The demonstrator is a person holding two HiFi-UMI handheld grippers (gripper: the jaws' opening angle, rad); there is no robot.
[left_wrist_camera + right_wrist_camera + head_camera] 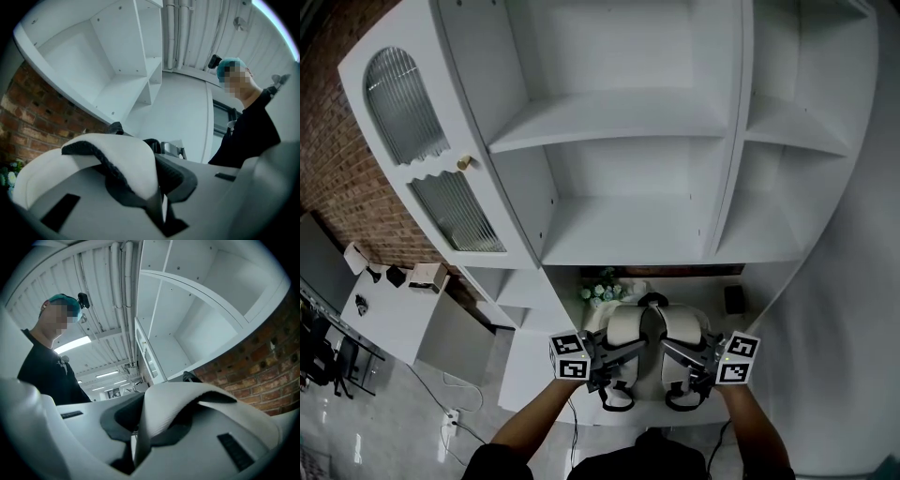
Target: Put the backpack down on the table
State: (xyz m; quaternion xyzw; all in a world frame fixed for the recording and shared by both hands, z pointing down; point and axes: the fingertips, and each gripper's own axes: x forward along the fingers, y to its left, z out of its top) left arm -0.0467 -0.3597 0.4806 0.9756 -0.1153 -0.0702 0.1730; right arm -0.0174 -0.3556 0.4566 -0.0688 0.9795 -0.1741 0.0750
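Observation:
A white backpack [654, 330] with black-edged shoulder straps hangs low over the white table [525, 373], in front of the shelf unit. My left gripper [628, 352] is shut on its left strap [123, 161], which runs up between the grey jaws of that gripper [158, 206]. My right gripper [673, 354] is shut on the other strap [173, 404], pinched where the jaws of that gripper [136, 451] meet. Both straps fold over the jaws. Whether the pack's bottom touches the table I cannot tell.
A tall white shelf unit [619, 122] rises behind the table, with a ribbed-glass cabinet door [441, 192] to the left. A small green plant [602, 292] and a black object [733, 300] sit behind the pack. A brick wall [337, 178] and a low side table [389, 314] lie left.

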